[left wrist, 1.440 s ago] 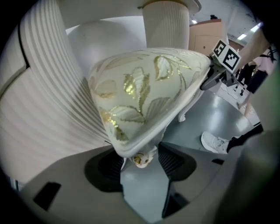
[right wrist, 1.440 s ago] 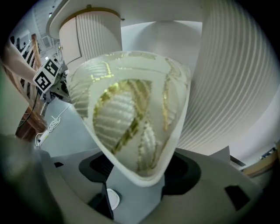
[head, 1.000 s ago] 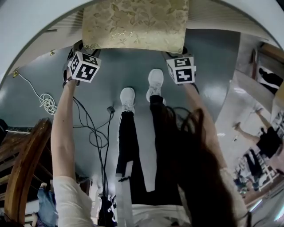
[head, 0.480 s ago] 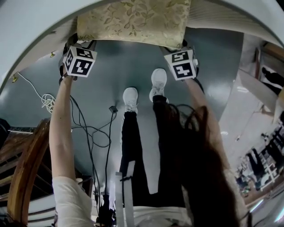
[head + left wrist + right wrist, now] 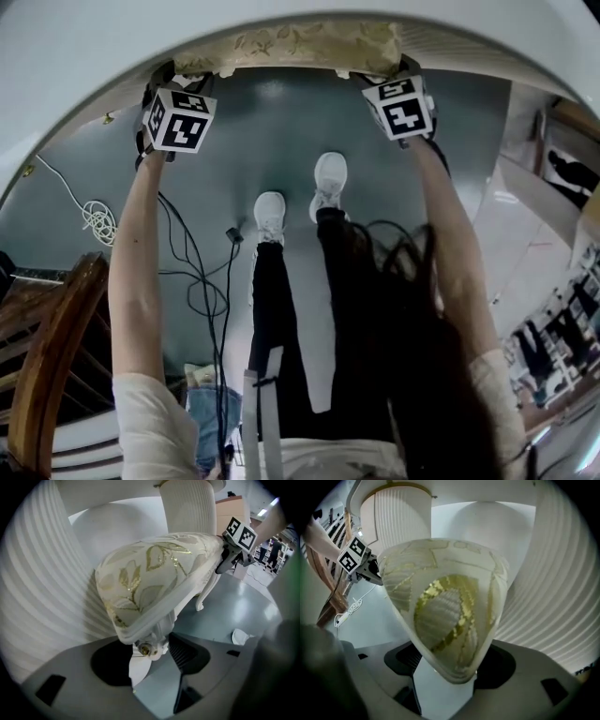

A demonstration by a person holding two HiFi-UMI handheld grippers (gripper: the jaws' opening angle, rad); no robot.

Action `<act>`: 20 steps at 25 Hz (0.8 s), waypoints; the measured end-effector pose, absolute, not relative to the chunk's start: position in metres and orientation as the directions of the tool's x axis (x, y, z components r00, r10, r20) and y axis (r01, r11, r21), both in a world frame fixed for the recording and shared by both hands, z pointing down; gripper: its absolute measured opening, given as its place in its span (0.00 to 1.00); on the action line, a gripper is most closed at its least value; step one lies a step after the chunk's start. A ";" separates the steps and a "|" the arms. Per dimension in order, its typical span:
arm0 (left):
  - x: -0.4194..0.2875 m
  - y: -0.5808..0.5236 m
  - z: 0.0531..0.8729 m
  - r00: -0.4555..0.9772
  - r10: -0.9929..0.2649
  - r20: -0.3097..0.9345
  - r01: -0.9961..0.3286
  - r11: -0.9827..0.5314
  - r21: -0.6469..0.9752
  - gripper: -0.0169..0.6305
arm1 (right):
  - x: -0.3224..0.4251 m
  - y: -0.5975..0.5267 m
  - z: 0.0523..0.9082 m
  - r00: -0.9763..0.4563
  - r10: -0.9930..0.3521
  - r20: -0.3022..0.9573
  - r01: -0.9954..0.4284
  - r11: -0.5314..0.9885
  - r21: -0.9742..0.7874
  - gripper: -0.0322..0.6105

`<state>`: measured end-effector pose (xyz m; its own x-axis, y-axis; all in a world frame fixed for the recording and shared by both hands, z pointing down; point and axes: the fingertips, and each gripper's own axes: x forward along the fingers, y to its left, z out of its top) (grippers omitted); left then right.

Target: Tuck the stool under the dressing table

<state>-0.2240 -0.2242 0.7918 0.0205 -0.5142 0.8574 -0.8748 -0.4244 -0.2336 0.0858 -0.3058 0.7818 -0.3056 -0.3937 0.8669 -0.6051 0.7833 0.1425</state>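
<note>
Your left gripper and right gripper pinch stool corners at 12 o'clock; an uneven shove could jam it against the dressing table.

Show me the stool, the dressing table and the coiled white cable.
stool [image 5: 300, 45], head view, on the leaf-patterned cushion edge.
dressing table [image 5: 37, 602], left gripper view, on its ribbed white side.
coiled white cable [image 5: 97, 218], head view, on the coil.

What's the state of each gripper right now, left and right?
Left gripper: closed on a corner of the stool.
Right gripper: closed on the stool's other near corner.
</note>
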 end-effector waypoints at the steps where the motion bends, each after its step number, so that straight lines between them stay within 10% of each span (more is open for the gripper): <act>1: -0.224 -0.228 0.792 0.016 -0.509 0.860 -0.876 -0.422 -0.234 0.40 | 0.085 -0.310 0.782 -0.308 -0.398 0.864 -0.606 0.782 0.144 0.55; 20: -0.224 -0.236 0.793 -0.036 -0.504 0.863 -0.910 -0.340 -0.236 0.41 | 0.084 -0.325 0.782 -0.298 -0.455 0.839 -0.646 0.743 0.174 0.55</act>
<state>-0.2242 -0.2362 0.7931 -0.0355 -0.5044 0.8628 -0.9103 -0.3399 -0.2362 0.0841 -0.3254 0.7822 -0.2979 -0.4553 0.8390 -0.6462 0.7431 0.1738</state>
